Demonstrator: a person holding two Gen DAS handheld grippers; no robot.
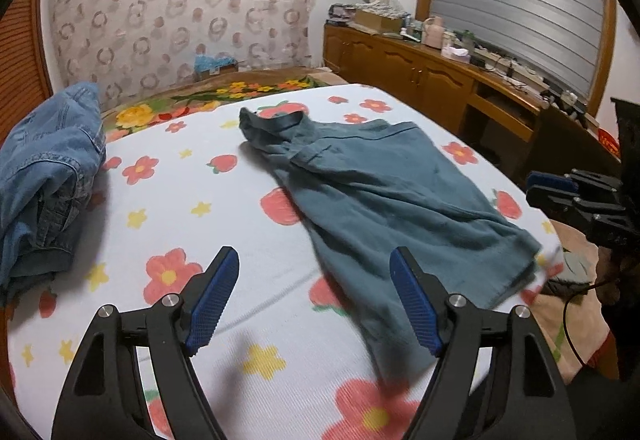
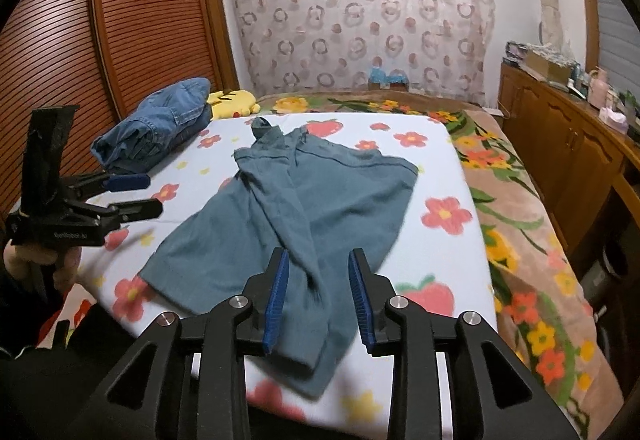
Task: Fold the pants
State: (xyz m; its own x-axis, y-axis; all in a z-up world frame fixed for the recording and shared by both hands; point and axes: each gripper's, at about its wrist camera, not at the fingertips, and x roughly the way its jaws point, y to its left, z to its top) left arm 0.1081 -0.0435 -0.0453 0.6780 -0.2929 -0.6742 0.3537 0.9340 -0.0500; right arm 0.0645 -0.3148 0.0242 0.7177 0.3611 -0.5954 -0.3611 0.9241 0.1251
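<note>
Denim clothes [image 2: 156, 135] piled at bed's [image 2: 452, 175] far-left corner, yellow plush [image 2: 234, 103] behind; both apart from teal pants [image 2: 296, 199], which lie mid-bed, rumpled, one leg crossing the other. Left gripper [image 1: 314, 298] wide, right gripper [image 2: 318, 298] narrower; both empty.

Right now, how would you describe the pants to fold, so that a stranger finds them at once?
Look at the bed's white flowered sheet. The teal pants lie spread in its middle, waistband at the far end. The only other garment, a denim pile, is bunched at the far left edge.
</note>
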